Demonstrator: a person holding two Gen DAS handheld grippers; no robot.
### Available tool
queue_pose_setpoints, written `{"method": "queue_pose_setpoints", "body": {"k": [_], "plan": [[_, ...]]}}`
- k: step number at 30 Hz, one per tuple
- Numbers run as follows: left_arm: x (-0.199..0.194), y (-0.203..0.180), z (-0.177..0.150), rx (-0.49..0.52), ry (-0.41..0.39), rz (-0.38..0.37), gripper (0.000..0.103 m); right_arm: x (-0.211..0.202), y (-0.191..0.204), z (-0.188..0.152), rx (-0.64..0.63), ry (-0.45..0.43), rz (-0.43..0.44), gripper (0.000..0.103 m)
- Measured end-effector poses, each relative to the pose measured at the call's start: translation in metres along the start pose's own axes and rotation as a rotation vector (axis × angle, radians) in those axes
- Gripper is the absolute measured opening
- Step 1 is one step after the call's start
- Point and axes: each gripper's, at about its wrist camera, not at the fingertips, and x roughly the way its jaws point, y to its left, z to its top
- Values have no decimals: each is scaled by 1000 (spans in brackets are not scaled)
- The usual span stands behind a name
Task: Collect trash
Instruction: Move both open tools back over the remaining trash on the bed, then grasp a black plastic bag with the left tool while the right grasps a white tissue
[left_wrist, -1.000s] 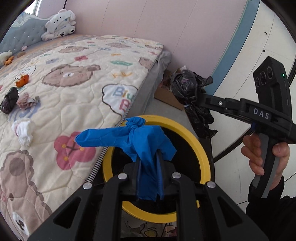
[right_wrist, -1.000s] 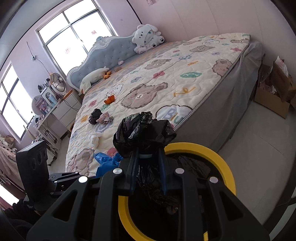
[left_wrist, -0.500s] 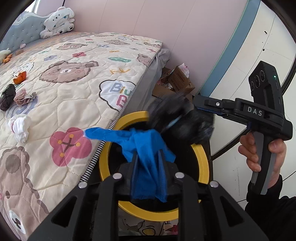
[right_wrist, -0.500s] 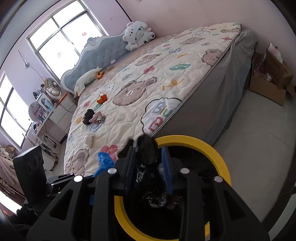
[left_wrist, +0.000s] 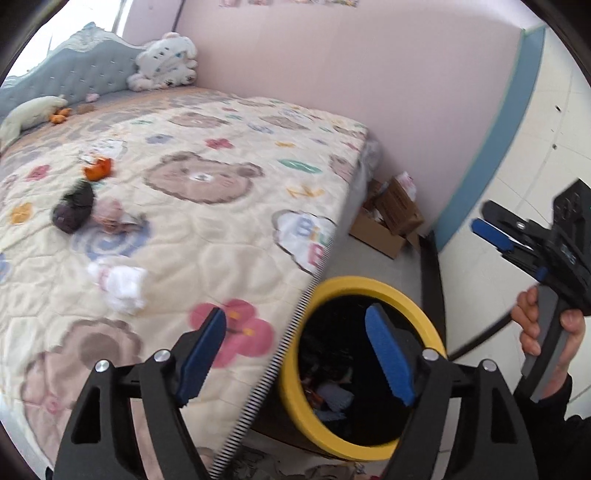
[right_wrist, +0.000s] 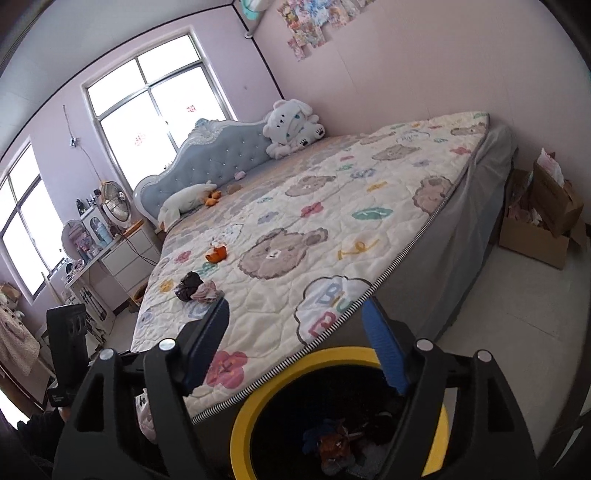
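My left gripper (left_wrist: 295, 325) hangs over the bed edge and the yellow-rimmed bin (left_wrist: 369, 284). Its jaws are opening and nothing is between them. My right gripper (right_wrist: 295, 314), above the same bin (right_wrist: 251, 406), is also opening and holds nothing. It shows in the left wrist view as the right gripper (left_wrist: 484, 220), held by a hand (left_wrist: 546, 332). Dark and blue trash (right_wrist: 332, 443) lies inside the bin. On the bed quilt lie a dark wad (left_wrist: 72, 208), a pink wad (left_wrist: 110, 212), a white wad (left_wrist: 118, 282) and an orange scrap (left_wrist: 98, 168).
The bed (right_wrist: 369, 206) fills the left and middle, with a plush bear (right_wrist: 291, 127) at the headboard. A cardboard box (right_wrist: 535, 229) of clutter sits on the floor by the pink wall. A nightstand (right_wrist: 129, 258) and fan stand beyond the bed.
The left gripper let go of the blue glove and the right let go of the black bag. Both now stand wide open, and both views have lifted toward the bed.
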Motion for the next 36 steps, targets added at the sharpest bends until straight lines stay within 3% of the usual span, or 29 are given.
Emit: {"method": "queue_pose_setpoints", "body": {"k": [5, 15, 25, 36], "plan": [[-20, 47, 14, -53, -87, 96, 81, 30, 36, 8, -63, -11, 73, 81], [-48, 142, 36, -202, -178, 240, 83, 118, 120, -4, -225, 97, 189, 84], [-24, 208, 57, -255, -154, 347, 83, 208, 181, -46, -376, 226, 196, 84], [34, 252, 90, -268, -101, 368, 83, 277, 212, -77, -452, 353, 191, 84]]}}
